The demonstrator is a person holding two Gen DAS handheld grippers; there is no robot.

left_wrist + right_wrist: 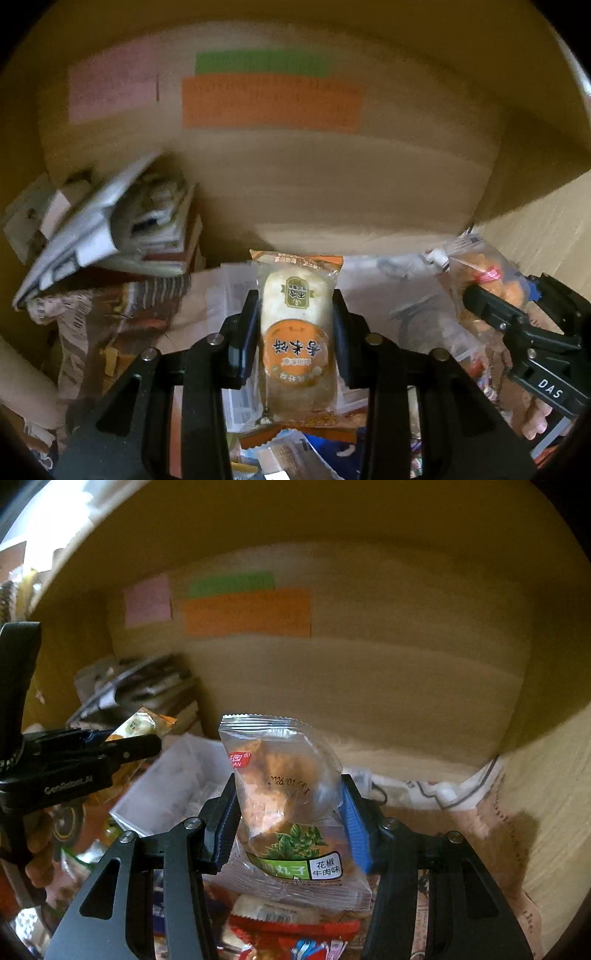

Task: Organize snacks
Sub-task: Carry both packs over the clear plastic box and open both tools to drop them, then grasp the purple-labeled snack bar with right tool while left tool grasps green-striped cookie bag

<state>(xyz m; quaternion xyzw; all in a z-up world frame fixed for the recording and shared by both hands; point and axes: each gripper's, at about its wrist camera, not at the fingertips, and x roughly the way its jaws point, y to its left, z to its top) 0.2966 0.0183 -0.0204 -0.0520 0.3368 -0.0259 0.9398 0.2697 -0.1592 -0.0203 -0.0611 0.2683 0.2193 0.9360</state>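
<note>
Left gripper (295,325): black fingers clamped on an orange-and-white wrapped rice cracker packet (297,332), held upright above a heap of mixed snack packets (295,450). Right gripper (290,819): blue-padded fingers (227,823) clamped on a clear plastic bag of orange-brown fried balls with a green label (284,797), held above red wrappers (295,938). Backdrop: brown cardboard box wall (332,177) bearing pink (110,88), green (262,62) and orange (269,101) paper labels. Left corner: stack of newspapers and booklets (122,221). Box floor: lined with printed paper (424,794).
</note>
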